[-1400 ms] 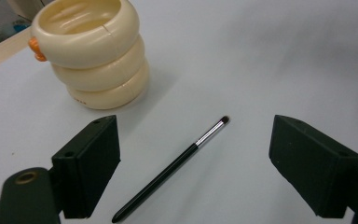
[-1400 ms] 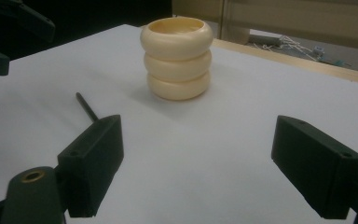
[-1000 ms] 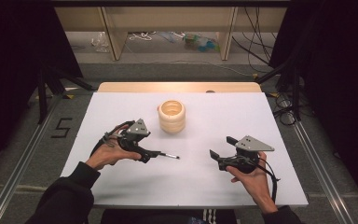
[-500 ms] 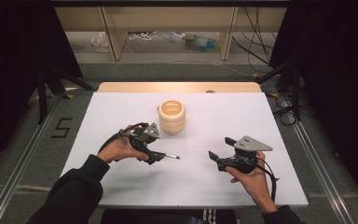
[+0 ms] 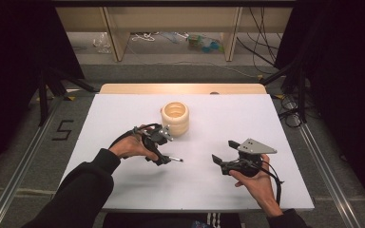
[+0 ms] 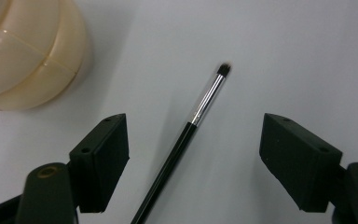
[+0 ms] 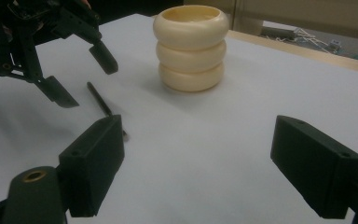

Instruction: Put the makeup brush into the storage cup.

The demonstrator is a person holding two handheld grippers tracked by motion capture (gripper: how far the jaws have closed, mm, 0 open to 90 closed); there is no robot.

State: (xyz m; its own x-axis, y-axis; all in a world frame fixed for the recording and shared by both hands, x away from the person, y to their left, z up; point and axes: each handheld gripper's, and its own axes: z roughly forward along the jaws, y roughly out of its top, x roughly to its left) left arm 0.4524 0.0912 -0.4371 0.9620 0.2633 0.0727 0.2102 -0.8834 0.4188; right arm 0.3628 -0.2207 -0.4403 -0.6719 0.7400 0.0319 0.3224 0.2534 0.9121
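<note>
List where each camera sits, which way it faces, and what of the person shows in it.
High view: above the person's side, facing forward and down on the table; both forearms, left tongs, right tongs.
Left gripper view: on the left tongs, looking down at the brush lying between open jaws that have just been closing; holder at the corner.
Right gripper view: on the right tongs, facing level across the table.
All three share brush and holder.

— Any writing to read?
— One mark: a black "5" on the grey floor, left of the table.
— Anything on the table's things?
— No, nothing legible there.
</note>
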